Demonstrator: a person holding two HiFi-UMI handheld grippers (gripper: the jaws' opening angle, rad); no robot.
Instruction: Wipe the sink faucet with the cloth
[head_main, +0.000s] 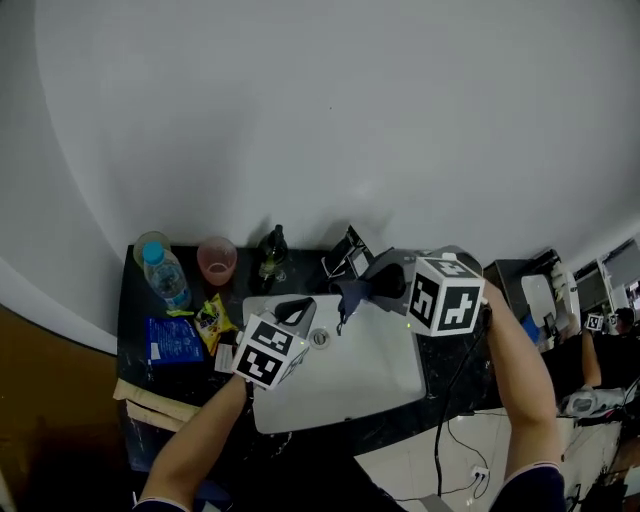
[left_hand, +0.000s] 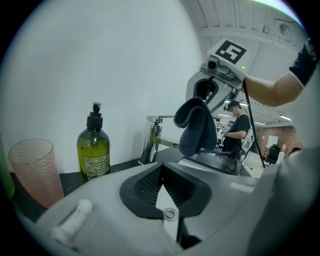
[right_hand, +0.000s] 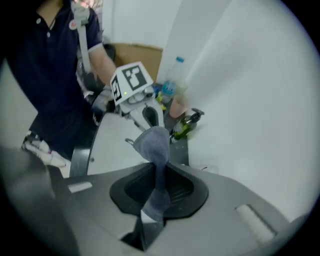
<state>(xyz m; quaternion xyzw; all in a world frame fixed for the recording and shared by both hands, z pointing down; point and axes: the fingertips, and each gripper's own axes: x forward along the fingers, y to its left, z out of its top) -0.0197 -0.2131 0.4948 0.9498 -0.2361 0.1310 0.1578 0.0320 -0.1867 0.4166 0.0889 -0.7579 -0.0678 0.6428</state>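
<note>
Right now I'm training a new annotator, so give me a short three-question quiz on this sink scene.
1. True or false: the left gripper has its jaws closed on the cloth.
2. What stands between the pink cup and the faucet? A water bottle; B green soap bottle; C yellow packet.
3. Fill in: the cloth is pinched in the ___ gripper's jaws.
Key: 1 false, its jaws are shut and empty; 2 B; 3 right gripper.
</note>
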